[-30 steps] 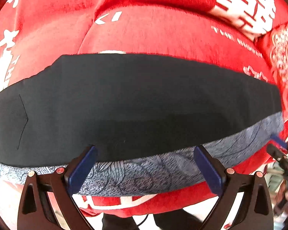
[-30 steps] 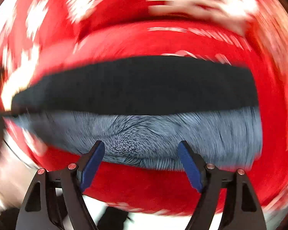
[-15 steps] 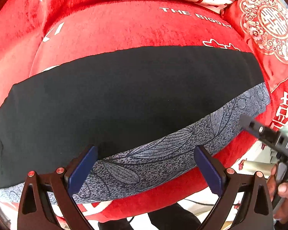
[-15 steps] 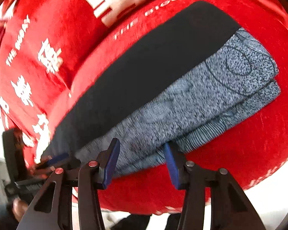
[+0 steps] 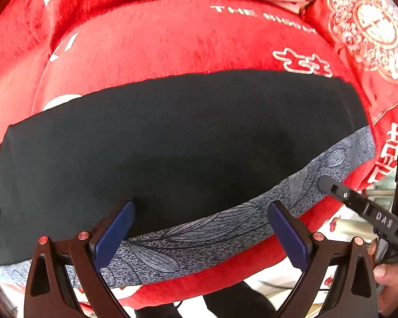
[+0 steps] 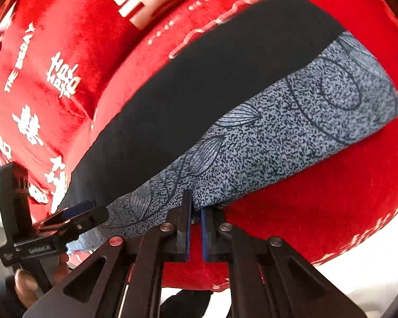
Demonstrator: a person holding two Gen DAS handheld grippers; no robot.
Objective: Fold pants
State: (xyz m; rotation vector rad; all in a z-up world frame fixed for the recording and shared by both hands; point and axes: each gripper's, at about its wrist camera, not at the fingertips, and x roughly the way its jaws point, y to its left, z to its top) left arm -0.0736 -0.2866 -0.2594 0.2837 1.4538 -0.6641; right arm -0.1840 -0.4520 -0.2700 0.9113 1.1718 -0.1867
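While our left tongs [image 5: 200, 234] gape wide over the near patterned edge of the pants [image 5: 172, 153] on the red sofa [image 5: 172, 39], our right tongs [image 6: 196, 229], half-open a moment ago, now pinch that patterned edge [image 6: 291, 137].

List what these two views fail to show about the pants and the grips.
- pants, left wrist view: left end cut off by the frame edge.
- right gripper, right wrist view: nearly closed at the patterned edge; fabric hides the contact.
- left gripper: open, holding nothing.
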